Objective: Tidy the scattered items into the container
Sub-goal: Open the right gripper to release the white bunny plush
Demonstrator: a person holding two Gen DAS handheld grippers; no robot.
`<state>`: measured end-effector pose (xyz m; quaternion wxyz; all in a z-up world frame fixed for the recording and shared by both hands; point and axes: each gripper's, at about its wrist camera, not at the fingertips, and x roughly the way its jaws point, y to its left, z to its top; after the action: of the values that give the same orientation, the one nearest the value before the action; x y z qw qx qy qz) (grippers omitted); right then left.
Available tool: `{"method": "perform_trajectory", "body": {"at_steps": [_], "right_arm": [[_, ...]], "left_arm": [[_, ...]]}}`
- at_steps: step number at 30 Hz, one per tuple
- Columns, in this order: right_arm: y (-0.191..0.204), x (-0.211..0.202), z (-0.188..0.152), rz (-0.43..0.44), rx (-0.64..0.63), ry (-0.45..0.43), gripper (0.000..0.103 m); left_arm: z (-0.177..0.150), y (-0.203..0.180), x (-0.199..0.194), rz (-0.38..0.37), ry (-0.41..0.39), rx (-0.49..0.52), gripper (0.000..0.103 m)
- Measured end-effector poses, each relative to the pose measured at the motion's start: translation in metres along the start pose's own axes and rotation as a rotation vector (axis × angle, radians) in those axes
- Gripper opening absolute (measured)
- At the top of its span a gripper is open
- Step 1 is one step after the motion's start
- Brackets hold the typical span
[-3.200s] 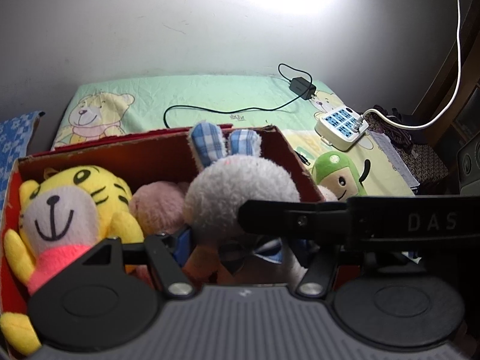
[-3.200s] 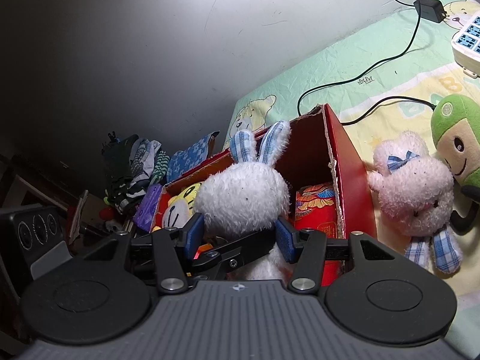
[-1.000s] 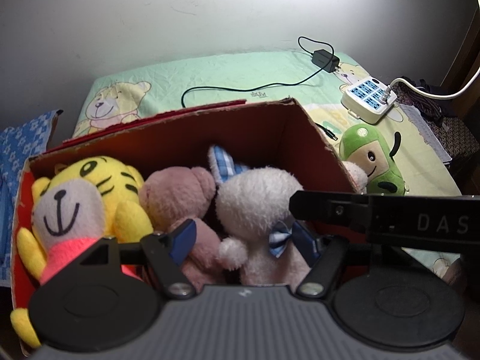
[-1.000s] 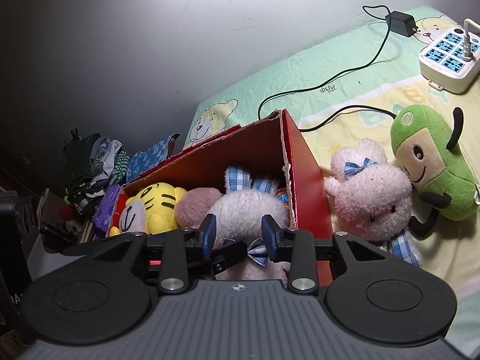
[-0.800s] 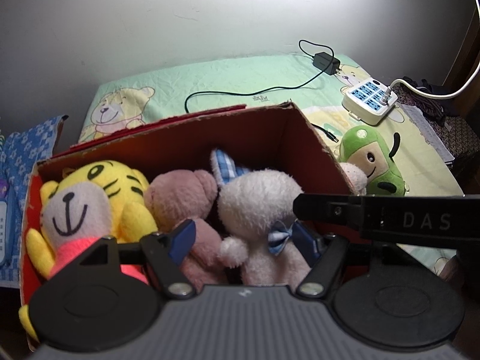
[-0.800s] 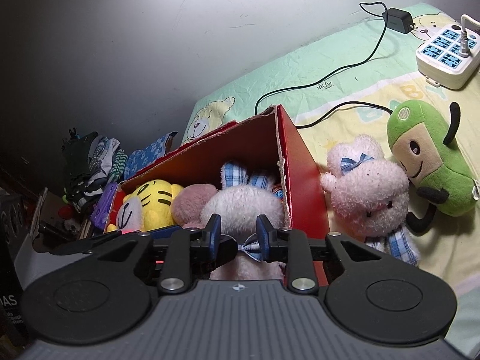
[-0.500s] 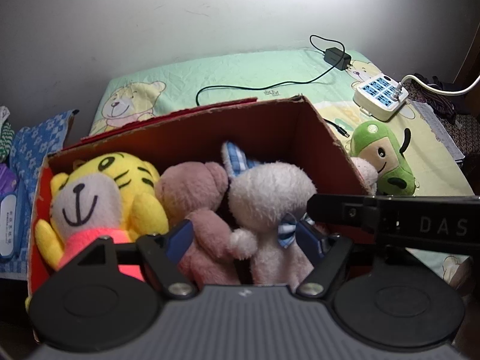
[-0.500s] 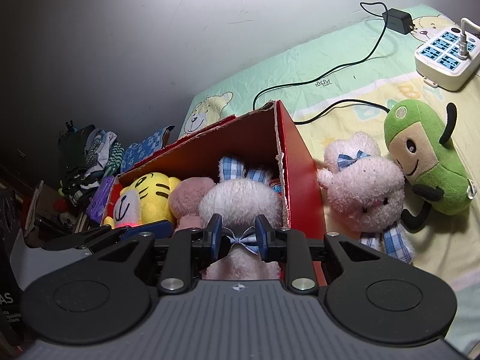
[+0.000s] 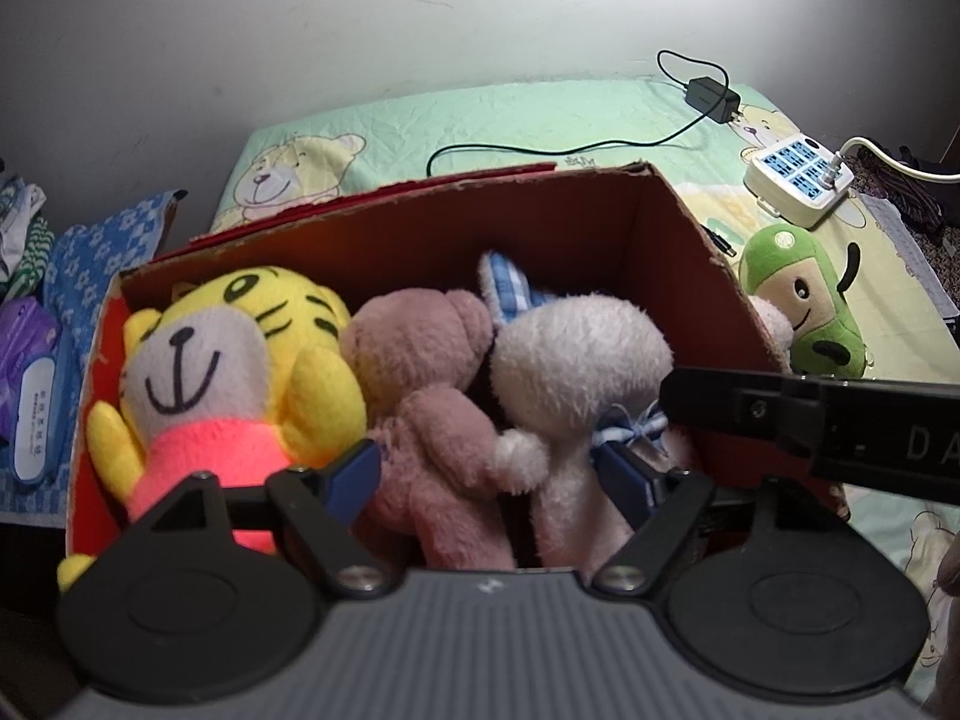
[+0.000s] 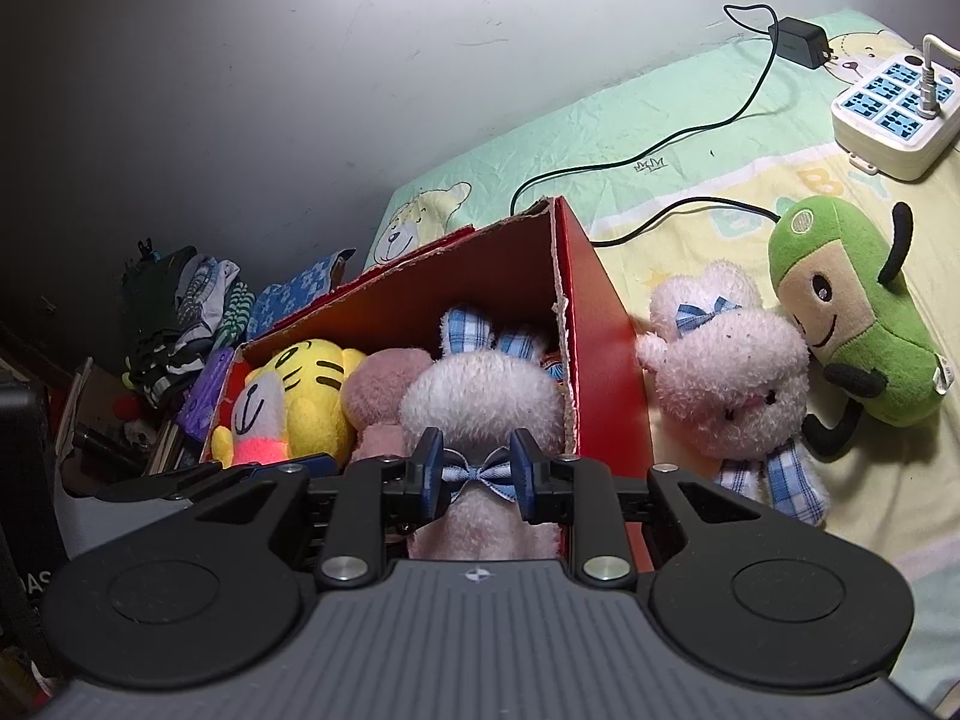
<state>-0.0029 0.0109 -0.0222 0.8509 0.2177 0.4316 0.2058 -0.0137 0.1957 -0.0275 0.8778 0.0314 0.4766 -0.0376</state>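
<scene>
A red cardboard box (image 9: 690,252) (image 10: 600,324) holds a yellow tiger plush (image 9: 240,354) (image 10: 300,396), a pink bear plush (image 9: 420,372) (image 10: 378,390) and a white bunny plush (image 9: 576,360) (image 10: 480,396) with blue checked ears. My right gripper (image 10: 477,471) stands at the bunny's neck with its pads beside the blue bow; the jaws are narrowly apart and slack. My left gripper (image 9: 492,474) is open over the box in front of the bear and bunny. A second pink bunny plush (image 10: 732,384) and a green plush (image 10: 852,312) (image 9: 798,306) lie on the bed to the right of the box.
A white power strip (image 10: 894,114) (image 9: 798,180) and a black charger with cable (image 10: 798,42) (image 9: 714,99) lie on the bear-print sheet (image 10: 660,138) at the back right. Clothes and a purple pack (image 10: 198,324) (image 9: 30,372) are piled left of the box. A wall stands behind.
The bunny went from held high over the box down into it beside the bear. My right gripper narrowed and now sits slack at its neck. Both cameras drew back slightly.
</scene>
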Motion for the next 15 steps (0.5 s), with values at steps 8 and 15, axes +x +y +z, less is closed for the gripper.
{"method": "perform_trajectory", "body": {"at_steps": [8, 15], "right_arm": [[-0.0022, -0.0009, -0.0007, 0.014, -0.002, -0.009, 0.025], [-0.0010, -0.0014, -0.0019, 0.012, -0.018, -0.017, 0.025]], "left_arm": [[-0.0013, -0.0009, 0.0027, 0.010, 0.004, -0.004, 0.090], [-0.0017, -0.0008, 0.0033, 0.023, 0.013, -0.007, 0.093]]}}
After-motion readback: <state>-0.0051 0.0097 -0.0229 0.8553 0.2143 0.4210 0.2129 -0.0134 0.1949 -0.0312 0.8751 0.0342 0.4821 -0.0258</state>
